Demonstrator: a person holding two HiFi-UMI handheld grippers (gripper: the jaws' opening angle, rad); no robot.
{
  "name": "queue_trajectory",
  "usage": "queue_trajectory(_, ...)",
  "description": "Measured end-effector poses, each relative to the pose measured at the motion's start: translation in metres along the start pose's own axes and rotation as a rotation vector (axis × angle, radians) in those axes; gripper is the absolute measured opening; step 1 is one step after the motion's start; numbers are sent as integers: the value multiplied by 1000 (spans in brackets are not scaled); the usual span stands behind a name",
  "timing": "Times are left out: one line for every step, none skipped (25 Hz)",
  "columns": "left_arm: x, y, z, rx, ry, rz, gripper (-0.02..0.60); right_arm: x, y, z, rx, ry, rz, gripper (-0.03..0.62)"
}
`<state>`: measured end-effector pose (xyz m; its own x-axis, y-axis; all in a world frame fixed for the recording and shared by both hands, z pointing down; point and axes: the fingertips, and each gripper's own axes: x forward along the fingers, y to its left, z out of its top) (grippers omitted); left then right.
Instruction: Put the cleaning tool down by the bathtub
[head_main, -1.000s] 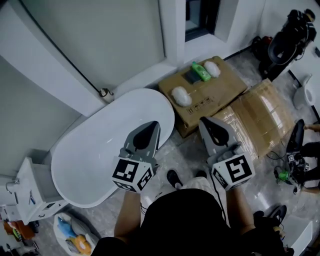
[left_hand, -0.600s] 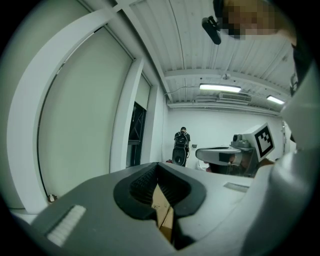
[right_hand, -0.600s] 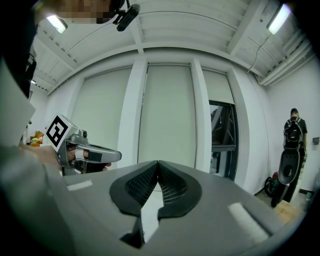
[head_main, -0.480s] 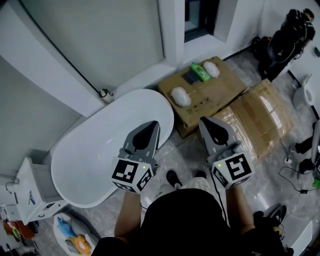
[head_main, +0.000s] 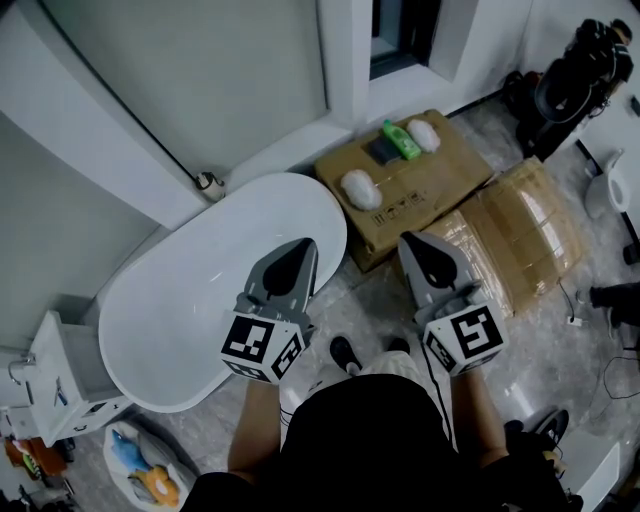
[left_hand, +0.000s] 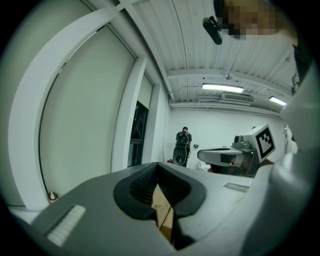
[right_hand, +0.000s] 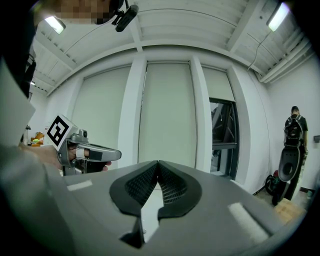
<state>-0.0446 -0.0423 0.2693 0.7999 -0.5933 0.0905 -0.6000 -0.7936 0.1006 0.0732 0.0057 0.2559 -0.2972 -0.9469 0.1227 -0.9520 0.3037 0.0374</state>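
Observation:
A white bathtub (head_main: 190, 290) stands on the floor left of centre in the head view. On a cardboard box (head_main: 440, 185) beyond its end lie a green bottle (head_main: 402, 141), a dark sponge (head_main: 383, 151) and two white fluffy cleaning pads (head_main: 361, 189) (head_main: 425, 133). My left gripper (head_main: 303, 248) hangs level over the tub's near rim, shut and empty (left_hand: 156, 165). My right gripper (head_main: 415, 243) is held over the floor near the box's front corner, also shut with nothing in it (right_hand: 158, 162). Neither gripper touches anything.
Flattened cardboard (head_main: 520, 235) covers the floor right of the box. A white cabinet (head_main: 60, 385) stands at the tub's left end, with toys (head_main: 140, 470) below it. A black machine (head_main: 575, 70) is at the top right. A person (left_hand: 183, 145) stands far off by the window.
Both grippers have stayed where they were. A person standing at the right edge of the head view has moved out of it, leaving only a foot in sight.

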Motion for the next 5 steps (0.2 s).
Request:
queue_trajectory(0, 0, -1, -2, 0, 0, -3, 0, 0, -1, 2, 1, 0, 8)
queue_trajectory(1, 0, -1, -2, 0, -1, -2, 0, 0, -1, 3, 0, 0, 8)
queue_trajectory(1, 1, -1, -3, -1, -2, -3, 1, 0, -1, 3, -2, -1, 8)
queue_trajectory(1, 1, -1, -3, -2, -3, -3, 2, 0, -1, 2, -4, -1, 8)
queue_trajectory(2, 2, -1, -3, -3, -4, -2, 2, 0, -1, 1, -7, -2, 8)
